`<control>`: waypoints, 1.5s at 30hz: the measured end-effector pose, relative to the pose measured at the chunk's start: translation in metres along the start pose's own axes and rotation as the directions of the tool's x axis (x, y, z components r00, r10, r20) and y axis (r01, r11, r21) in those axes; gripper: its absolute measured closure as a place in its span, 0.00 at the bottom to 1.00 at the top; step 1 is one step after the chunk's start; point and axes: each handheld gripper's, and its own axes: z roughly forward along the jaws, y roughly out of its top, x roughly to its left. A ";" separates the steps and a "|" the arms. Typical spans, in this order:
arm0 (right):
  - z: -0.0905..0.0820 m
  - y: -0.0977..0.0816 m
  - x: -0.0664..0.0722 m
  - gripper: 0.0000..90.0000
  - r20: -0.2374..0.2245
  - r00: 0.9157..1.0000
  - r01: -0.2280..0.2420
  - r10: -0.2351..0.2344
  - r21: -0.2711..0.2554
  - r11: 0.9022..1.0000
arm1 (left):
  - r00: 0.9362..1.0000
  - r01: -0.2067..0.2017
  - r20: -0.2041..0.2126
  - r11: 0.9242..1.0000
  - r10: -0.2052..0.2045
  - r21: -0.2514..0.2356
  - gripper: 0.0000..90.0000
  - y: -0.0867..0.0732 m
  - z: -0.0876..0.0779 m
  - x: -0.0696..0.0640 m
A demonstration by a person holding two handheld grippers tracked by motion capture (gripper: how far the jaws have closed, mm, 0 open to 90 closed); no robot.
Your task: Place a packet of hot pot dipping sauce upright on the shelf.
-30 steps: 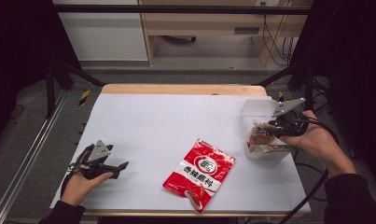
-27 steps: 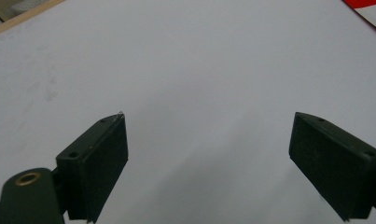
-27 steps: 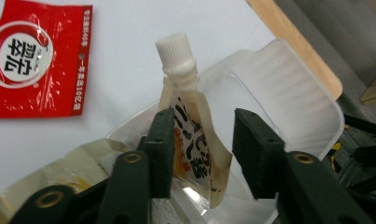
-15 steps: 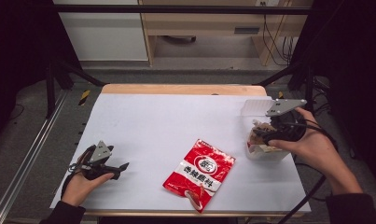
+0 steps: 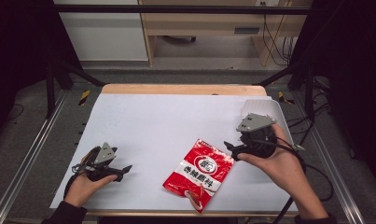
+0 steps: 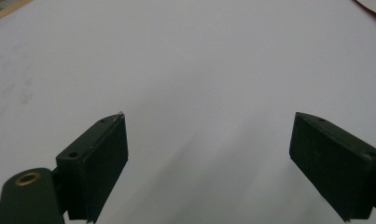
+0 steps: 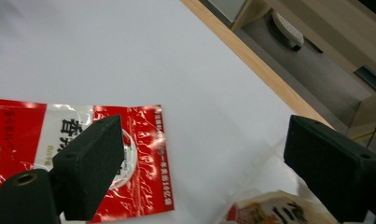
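R gripper point(image 5: 233, 148): jaws apart, just been opening, nothing between; over counter point(image 5: 176, 121) beside red pouch point(image 5: 199, 171). Clear container point(image 7: 274, 205) just behind, holds printed packet point(image 7: 269, 212). L gripper point(image 5: 125, 169): apart, empty, well away from pouch.

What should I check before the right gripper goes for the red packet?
1. Right gripper jaws open and empty, having just been opening: ok.
2. Red packet lies flat on the white table, free of both grippers: ok.
3. Space between the right gripper and the packet clear of other things: ok.
4. Clear bag of snacks released and left behind on the table's right side: ok, though whether it sits stably, cannot tell.
5. Left gripper open, empty, resting apart from the packet: ok.
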 end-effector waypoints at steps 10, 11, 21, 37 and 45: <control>0.025 -0.011 0.029 0.12 0.000 0.996 -0.085 0.085 -0.019 0.996 | 1.000 -0.014 0.001 1.000 0.014 0.013 0.13 0.001 0.002 -0.003; 0.028 -0.014 0.032 0.12 -0.004 0.996 -0.092 0.092 -0.020 0.996 | 1.000 -0.022 0.000 1.000 0.022 0.016 0.13 0.001 0.002 -0.003; 0.057 -0.046 0.054 0.15 0.029 0.987 -0.159 0.158 0.021 0.987 | 1.000 -0.022 -0.002 1.000 0.022 0.010 0.13 0.002 0.002 -0.005; 0.077 -0.095 0.067 0.14 0.087 0.959 -0.274 0.269 0.060 0.960 | 0.999 -0.044 0.006 0.999 0.044 0.030 0.13 0.003 0.004 -0.007; 0.081 -0.109 0.067 0.13 0.085 0.949 -0.309 0.303 0.079 0.948 | 0.999 -0.049 0.012 0.998 0.049 0.028 0.13 0.003 0.005 -0.008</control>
